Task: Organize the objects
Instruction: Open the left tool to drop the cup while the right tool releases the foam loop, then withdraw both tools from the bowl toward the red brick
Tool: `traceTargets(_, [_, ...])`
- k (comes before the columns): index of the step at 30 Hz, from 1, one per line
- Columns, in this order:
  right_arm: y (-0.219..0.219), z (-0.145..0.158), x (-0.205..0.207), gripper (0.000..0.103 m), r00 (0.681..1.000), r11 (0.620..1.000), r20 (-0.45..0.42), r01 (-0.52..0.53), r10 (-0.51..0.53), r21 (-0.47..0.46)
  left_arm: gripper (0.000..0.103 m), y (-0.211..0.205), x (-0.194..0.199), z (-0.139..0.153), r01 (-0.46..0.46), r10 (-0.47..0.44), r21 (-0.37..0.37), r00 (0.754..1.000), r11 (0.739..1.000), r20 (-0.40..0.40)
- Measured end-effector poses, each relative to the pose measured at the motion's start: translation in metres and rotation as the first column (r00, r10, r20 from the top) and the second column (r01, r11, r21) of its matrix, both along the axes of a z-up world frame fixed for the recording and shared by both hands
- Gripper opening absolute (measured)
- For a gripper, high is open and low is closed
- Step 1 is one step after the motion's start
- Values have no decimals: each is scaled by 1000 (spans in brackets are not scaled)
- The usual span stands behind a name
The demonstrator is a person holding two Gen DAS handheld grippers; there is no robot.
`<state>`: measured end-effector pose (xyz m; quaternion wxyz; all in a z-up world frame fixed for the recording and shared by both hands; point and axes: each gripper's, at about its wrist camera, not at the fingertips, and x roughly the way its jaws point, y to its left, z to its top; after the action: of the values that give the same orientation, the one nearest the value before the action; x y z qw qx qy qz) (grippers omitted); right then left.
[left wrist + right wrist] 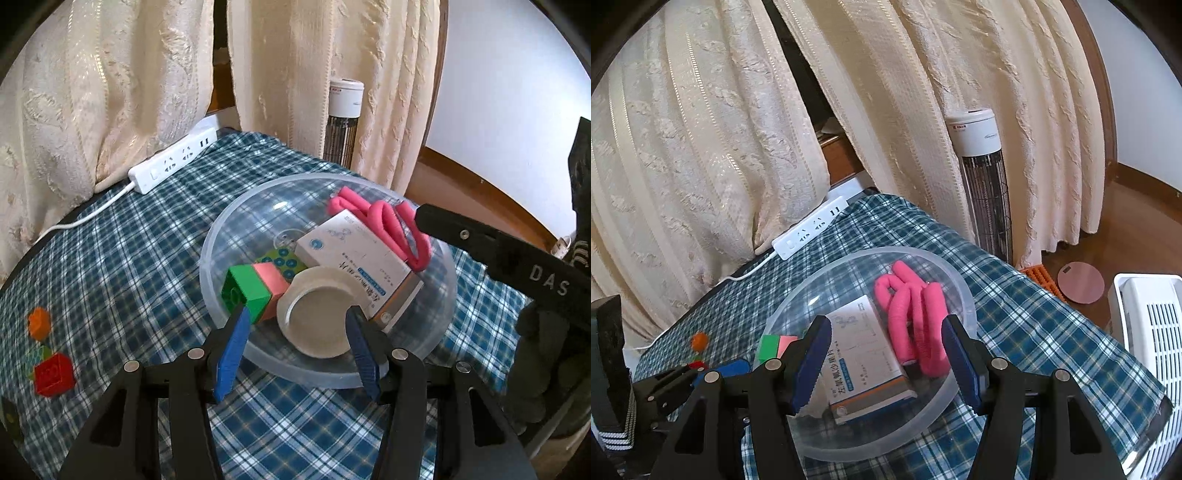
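A clear plastic bowl (221,236) stands on the blue plaid cloth. In it lie a beige tape roll (317,321), a green-and-pink block (255,288), a green dotted block (286,260), a white medicine box (354,254) and a pink foam twist (388,225). My left gripper (295,310) reaches into the bowl's near side. Its blue fingers straddle the tape roll, with a gap on the left side, so it is open. My right gripper (885,320) hovers open over the bowl (960,288), above the box (864,354) and the pink twist (916,317), holding nothing.
A red block (51,374) and an orange block (38,321) lie on the cloth at the left. A white power strip (170,162) sits by the curtains at the back. A tower heater (982,177) and a white basket (1152,332) stand beyond the table's right edge.
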<state>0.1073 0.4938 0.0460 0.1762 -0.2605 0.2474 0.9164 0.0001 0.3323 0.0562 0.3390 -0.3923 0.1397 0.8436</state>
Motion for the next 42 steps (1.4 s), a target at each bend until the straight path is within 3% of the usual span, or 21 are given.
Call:
traceTargets(8, [-7, 2, 1, 66, 1000, 1000, -1, -9, 9, -1, 56, -10, 3, 2, -19, 19, 0, 1000, 1000, 7])
traceTargets(14, [-17, 5, 1, 69, 1000, 1000, -9, -21, 21, 3, 62, -20, 3, 1, -44, 44, -4, 999, 999, 16])
traceTargets(25, [-40, 12, -7, 75, 999, 998, -14, -52, 52, 16, 67, -58, -7, 0, -135, 135, 1, 990, 991, 42])
traceTargets(35, [-71, 19, -21, 78, 995, 994, -8, -102, 103, 43, 67, -106, -16, -1, -232, 231, 10, 971, 973, 54])
traceTargets(42, [-97, 21, -34, 81, 989, 987, 9, -149, 149, 55, 68, -148, -26, -3, -328, 327, 5, 944, 945, 48])
